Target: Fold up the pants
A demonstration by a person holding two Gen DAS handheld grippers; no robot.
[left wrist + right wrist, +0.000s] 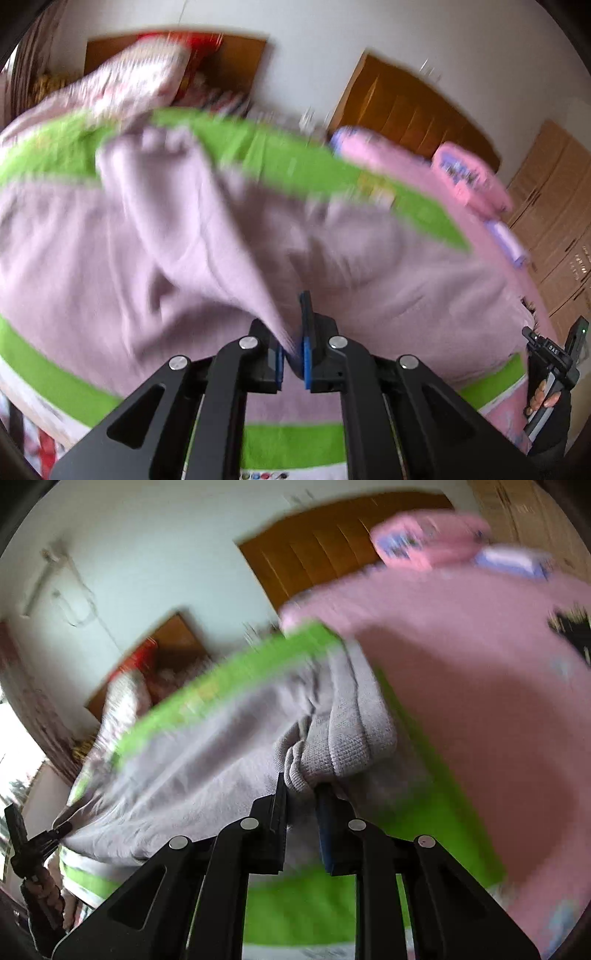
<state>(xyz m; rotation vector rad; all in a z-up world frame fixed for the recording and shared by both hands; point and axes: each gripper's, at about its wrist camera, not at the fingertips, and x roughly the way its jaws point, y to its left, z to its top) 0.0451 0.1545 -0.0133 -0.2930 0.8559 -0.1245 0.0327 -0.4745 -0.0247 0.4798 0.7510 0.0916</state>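
Pants, pale lilac-grey knit, lie spread on a bed cover with green bands and pink panels. Both views are smeared by motion blur.

Left gripper: jaws drawn together on a pinched ridge of the pants fabric, which rises from between the blue pads. Grip confirmed in the left wrist view.

Right gripper: jaws clamped on a thick bunched hem or band of the same garment; ribbed knit bulges just ahead of the fingertips. Grip confirmed in the right wrist view.

Governing relation: the garment extends ahead of and away from both tools, its long axis running from the held edge toward the far side of the bed, where a wooden headboard stands against the wall. The two grips sit at opposite ends of one edge, the fabric spanning between them. Each hand is equally engaged; neither is nearer the free end. Judgement: the coming move is a carry of this held edge over the body of the garment, and both hands need to travel together to keep the edge straight.

Markings: small white lettering on the right-hand tool body as seen from the left wrist view, too small to read with confidence. No garment label visible.
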